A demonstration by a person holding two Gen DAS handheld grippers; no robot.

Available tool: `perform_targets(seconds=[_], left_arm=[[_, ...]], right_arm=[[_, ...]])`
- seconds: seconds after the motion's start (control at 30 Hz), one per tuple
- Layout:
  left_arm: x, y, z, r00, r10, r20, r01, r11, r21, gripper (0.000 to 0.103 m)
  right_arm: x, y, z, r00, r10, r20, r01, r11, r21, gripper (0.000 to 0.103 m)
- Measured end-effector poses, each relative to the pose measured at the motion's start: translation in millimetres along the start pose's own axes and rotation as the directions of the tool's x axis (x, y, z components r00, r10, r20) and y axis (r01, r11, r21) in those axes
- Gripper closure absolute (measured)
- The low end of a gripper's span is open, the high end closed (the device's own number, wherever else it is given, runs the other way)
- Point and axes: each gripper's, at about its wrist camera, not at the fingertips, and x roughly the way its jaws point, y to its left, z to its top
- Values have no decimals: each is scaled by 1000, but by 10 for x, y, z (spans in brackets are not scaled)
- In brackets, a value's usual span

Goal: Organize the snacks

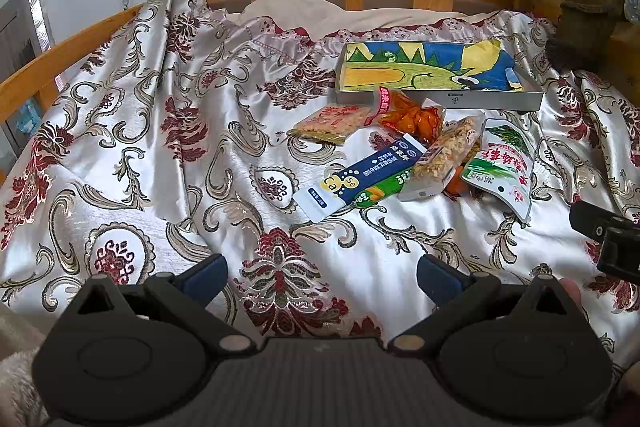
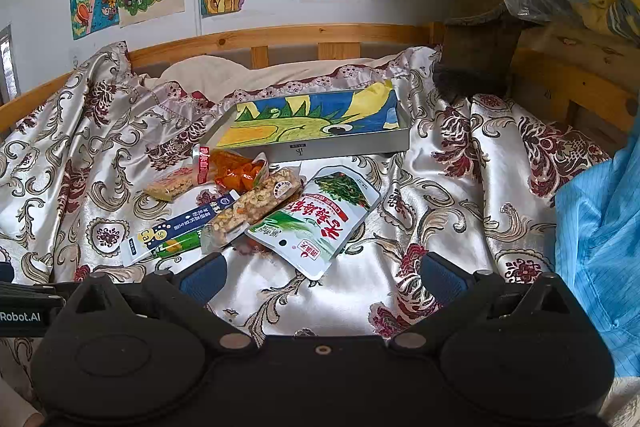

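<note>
Both your left gripper [image 1: 322, 277] and right gripper [image 2: 322, 273] hang spread, empty; snacks [image 2: 256, 211] piled at 12 o'clock beside the tray [image 2: 340, 149], likely their destination
</note>
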Motion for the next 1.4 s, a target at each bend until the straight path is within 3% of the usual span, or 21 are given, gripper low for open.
perform_targets(seconds=[1.4], left_arm=[[11,-5,-21,1000,-2,-8,2,1000,-7,0]], right_arm=[[-7,-2,-4,1000,-7,5,7,1000,-3,1]])
